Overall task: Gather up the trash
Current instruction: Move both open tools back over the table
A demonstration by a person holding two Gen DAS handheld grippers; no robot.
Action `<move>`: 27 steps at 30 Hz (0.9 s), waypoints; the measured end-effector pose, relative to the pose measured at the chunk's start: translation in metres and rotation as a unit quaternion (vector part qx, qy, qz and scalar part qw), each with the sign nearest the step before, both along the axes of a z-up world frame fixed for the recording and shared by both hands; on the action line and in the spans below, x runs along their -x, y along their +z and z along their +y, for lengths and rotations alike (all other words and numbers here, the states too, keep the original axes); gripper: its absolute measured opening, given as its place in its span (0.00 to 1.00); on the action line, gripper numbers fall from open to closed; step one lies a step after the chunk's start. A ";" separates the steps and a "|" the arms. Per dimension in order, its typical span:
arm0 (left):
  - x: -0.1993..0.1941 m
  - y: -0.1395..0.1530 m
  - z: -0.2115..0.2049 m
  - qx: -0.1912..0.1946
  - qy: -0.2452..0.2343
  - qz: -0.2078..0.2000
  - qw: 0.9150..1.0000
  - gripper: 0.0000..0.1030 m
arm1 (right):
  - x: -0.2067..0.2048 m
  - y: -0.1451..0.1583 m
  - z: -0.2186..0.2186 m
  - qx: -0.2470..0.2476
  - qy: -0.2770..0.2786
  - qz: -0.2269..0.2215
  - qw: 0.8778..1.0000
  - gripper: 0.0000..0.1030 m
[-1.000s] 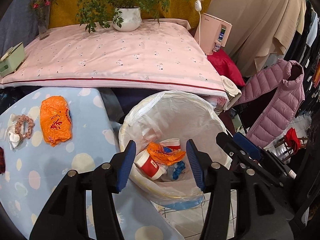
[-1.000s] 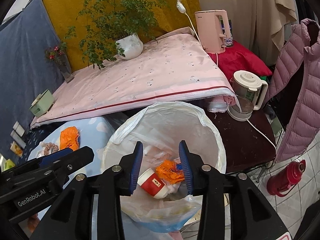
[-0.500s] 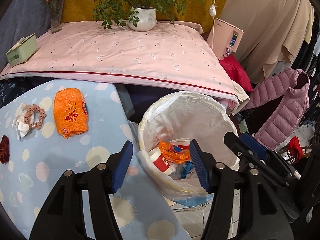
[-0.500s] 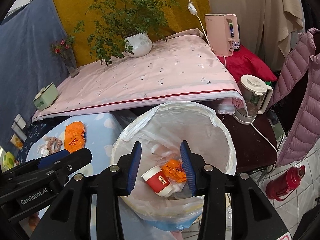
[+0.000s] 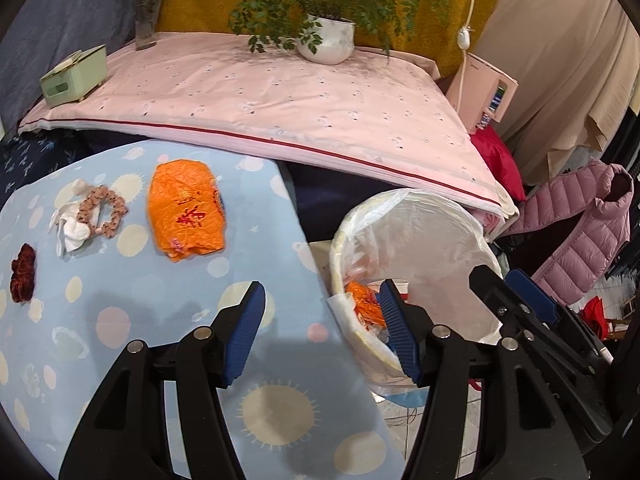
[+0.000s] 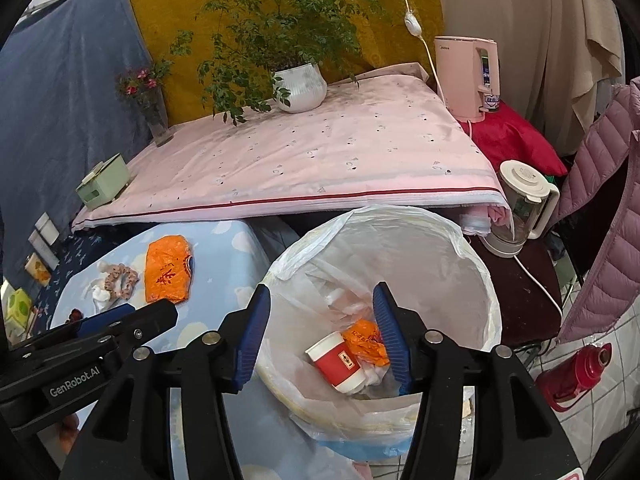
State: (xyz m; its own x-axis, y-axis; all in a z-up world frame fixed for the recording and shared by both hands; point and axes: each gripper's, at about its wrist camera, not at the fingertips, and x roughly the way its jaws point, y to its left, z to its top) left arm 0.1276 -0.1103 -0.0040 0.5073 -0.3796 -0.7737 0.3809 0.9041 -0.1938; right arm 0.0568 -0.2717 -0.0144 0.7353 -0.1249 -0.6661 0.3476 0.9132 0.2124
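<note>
Trash is partly collected already, judging by what lies in the lined bin, so the step in hand looks like the turn from dropping off to fetching the next piece.

Left wrist view: the left gripper (image 5: 320,332) stands released with nothing between its blue pads, one finger over the blue spotted tablecloth (image 5: 168,320) and the other over the rim of the trash bin (image 5: 416,216). Its jaws are not clenched on anything. An orange plastic bag (image 5: 185,210) lies flat on the cloth, ahead and to the left of the gripper and well apart from it. Farther left, a crumpled white tissue (image 5: 72,228) touches a beaded scrunchie (image 5: 105,210), and a dark red scrunchie (image 5: 22,274) sits near the cloth's edge; whether the scrunchies count as trash I cannot say. The next move calls for swinging left across the cloth, lowering over the orange bag and pinching its crinkled top.

Right wrist view: the right gripper (image 6: 320,336) hangs over the bin's mouth, its jaws opening, with nothing pressed between the pads. Below it in the liner lie a red paper cup (image 6: 338,362) and an orange wrapper (image 6: 366,340), both loose in the bin. The orange bag (image 6: 167,274) on the table shows at the left, far from this gripper.
</note>
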 end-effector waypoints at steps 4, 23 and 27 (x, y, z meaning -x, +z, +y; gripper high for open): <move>-0.002 -0.001 0.016 -0.001 0.021 -0.003 1.000 0.61 | -0.004 0.001 0.010 0.002 0.008 0.000 1.000 0.55; -0.020 -0.024 0.121 0.002 0.122 0.019 0.992 0.66 | -0.038 -0.001 0.100 0.021 0.093 0.017 0.995 0.58; -0.023 -0.033 0.156 -0.005 0.154 0.023 0.988 0.66 | -0.046 -0.003 0.121 0.025 0.113 0.023 0.993 0.58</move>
